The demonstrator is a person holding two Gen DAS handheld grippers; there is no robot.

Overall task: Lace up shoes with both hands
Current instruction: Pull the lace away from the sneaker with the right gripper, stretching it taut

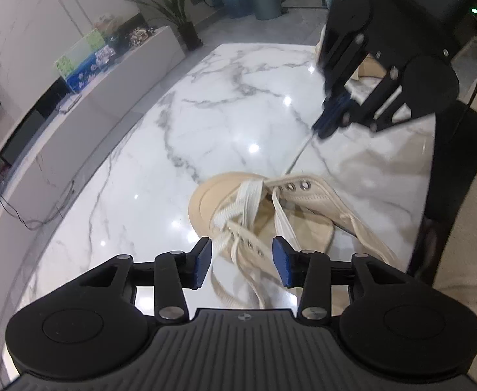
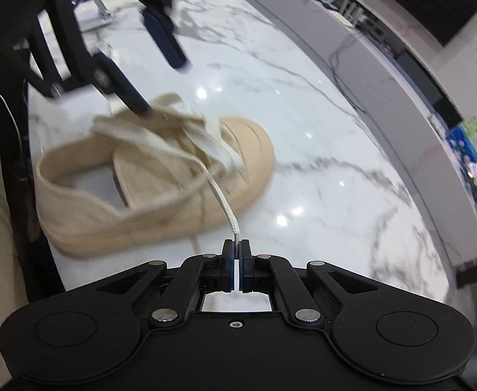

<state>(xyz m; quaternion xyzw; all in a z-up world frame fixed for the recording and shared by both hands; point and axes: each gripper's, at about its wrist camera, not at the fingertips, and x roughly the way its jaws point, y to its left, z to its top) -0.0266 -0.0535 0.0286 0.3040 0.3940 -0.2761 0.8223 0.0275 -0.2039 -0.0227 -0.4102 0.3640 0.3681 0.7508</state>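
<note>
One beige canvas shoe (image 1: 264,208) lies on a white marble table (image 1: 206,104), its rounded toe pointing away from the person and its lacing only partly done. Two handheld grippers work over it. From the left wrist view, the left gripper (image 1: 241,262) hangs just above the near side of the shoe with its two blue-padded fingers (image 1: 202,262) standing apart; loose white lace (image 1: 238,262) runs through the gap, but neither pad presses on it, so nothing is gripped. Four metal eyelets (image 1: 292,186) show in a row along the far flap of the shoe, and a few more show on the near flap, partly hidden by lace. The right gripper (image 1: 323,127) appears in the same view above and beyond the shoe, blurred, with a taut line of lace rising to its tip. From the right wrist view, the right gripper (image 2: 236,249) has its two fingers pinched together on the stiff end of one lace (image 2: 225,208), which stretches tight from the shoe (image 2: 153,179) up to the pads. The left gripper (image 2: 160,75) shows there too, blurred, its two fingers spread over the far flap. One potted plant (image 1: 180,9) stands on the floor beyond the table, and one long white counter (image 1: 85,97) runs beside it, carrying several colourful boxes (image 1: 82,62).
</note>
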